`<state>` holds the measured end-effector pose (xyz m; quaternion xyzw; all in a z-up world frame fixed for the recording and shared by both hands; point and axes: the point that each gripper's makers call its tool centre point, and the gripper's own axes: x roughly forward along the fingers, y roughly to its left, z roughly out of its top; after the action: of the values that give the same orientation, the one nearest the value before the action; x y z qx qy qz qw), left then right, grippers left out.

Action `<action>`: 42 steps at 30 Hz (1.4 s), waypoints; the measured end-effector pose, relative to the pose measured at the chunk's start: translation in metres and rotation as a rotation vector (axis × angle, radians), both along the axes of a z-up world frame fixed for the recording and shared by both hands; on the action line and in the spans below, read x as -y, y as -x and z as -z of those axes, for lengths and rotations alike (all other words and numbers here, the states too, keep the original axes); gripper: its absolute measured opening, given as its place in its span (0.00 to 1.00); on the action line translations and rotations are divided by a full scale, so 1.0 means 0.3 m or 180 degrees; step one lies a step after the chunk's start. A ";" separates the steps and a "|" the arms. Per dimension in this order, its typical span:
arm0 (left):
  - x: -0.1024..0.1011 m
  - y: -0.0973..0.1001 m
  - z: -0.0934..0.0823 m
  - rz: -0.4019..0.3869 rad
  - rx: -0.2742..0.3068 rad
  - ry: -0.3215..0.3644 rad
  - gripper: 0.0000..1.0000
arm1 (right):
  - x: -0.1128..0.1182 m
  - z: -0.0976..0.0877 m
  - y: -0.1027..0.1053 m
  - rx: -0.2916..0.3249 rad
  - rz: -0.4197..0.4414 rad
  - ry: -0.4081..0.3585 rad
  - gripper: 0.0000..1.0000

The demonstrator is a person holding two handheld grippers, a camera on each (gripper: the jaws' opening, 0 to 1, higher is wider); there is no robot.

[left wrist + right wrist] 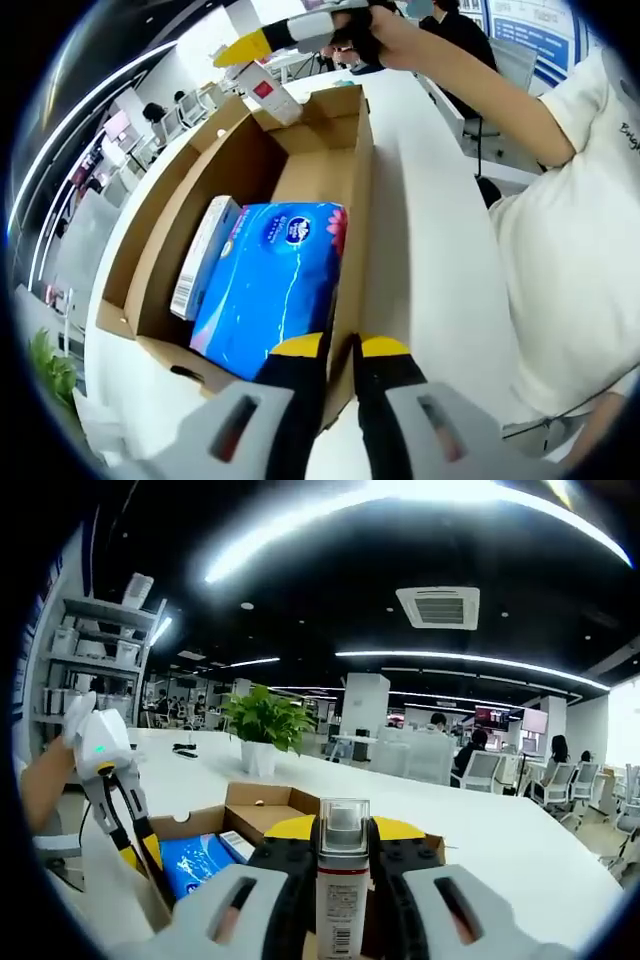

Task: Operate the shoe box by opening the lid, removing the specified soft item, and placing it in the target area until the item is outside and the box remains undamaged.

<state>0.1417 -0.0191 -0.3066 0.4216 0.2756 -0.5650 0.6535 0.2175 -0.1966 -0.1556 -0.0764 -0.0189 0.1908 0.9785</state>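
Cardboard shoe box (340, 150) open on white table (430, 230) | blue tissue pack (275, 285) lies inside beside a white carton (203, 255) | left gripper (342, 348) pinches box's side wall | right gripper (343, 830) clamps a spray bottle (343, 880) above box

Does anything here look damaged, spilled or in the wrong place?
Nothing looks damaged or spilled. One oddity: the right gripper holds a rigid bottle above the box, while the soft blue pack lies inside.
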 end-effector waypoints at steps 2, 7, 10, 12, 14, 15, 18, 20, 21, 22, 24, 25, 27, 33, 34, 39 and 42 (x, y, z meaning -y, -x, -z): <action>-0.002 -0.001 0.001 0.0016 0.0031 -0.0029 0.12 | 0.008 -0.014 0.008 0.0043 0.0024 -0.0025 0.18; -0.007 0.006 -0.001 -0.0058 -0.0015 -0.0047 0.12 | 0.019 -0.016 0.012 0.0053 0.0060 0.0039 0.18; -0.007 0.005 -0.002 -0.0041 0.0037 -0.0041 0.12 | 0.024 -0.017 0.023 0.0090 0.0029 0.0044 0.18; -0.007 0.004 -0.004 -0.0015 0.0070 -0.0045 0.12 | 0.031 -0.021 0.028 0.0118 0.0038 0.0021 0.18; -0.006 0.005 -0.005 -0.0009 0.0085 -0.0060 0.12 | 0.039 -0.025 0.028 0.0144 0.0063 0.0011 0.18; -0.006 0.004 -0.006 -0.0009 0.0098 -0.0064 0.13 | 0.044 -0.024 0.028 0.0132 0.0077 0.0005 0.18; -0.006 0.003 -0.012 0.0041 0.0191 -0.0074 0.13 | 0.057 -0.033 0.033 0.0168 0.0108 0.0011 0.18; -0.006 0.002 -0.012 0.0042 0.0202 -0.0079 0.13 | 0.064 -0.040 0.040 0.0173 0.0115 0.0018 0.18; -0.005 0.003 -0.012 0.0044 0.0205 -0.0079 0.13 | 0.070 -0.045 0.045 0.0184 0.0126 0.0034 0.18; -0.004 0.006 -0.013 0.0054 0.0206 -0.0076 0.13 | 0.075 -0.048 0.048 0.0188 0.0140 0.0043 0.18; -0.002 0.008 -0.016 0.0064 0.0221 -0.0084 0.13 | 0.089 -0.055 0.056 0.0198 0.0161 0.0083 0.18; -0.002 0.008 -0.018 0.0073 0.0236 -0.0096 0.13 | 0.096 -0.059 0.061 0.0213 0.0173 0.0086 0.18; -0.004 0.007 -0.023 0.0072 0.0249 -0.0108 0.13 | 0.107 -0.064 0.067 0.0217 0.0186 0.0075 0.18; 0.014 0.019 -0.129 0.0142 0.0363 0.0177 0.07 | 0.140 -0.071 0.083 0.0241 0.0260 0.0105 0.18; 0.010 0.016 -0.130 0.0191 0.0431 0.0134 0.07 | 0.149 -0.074 0.087 0.0249 0.0278 0.0103 0.18; 0.002 -0.001 -0.087 0.0119 0.0362 0.0073 0.08 | 0.178 -0.083 0.100 0.0271 0.0336 0.0090 0.18; 0.002 -0.005 -0.093 0.0093 0.0310 0.0117 0.08 | 0.202 -0.082 0.110 0.0260 0.0382 0.0092 0.18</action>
<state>0.1433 -0.0197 -0.2789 0.4406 0.2268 -0.5583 0.6654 0.1846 -0.2573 -0.1310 -0.0991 -0.0515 0.1288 0.9854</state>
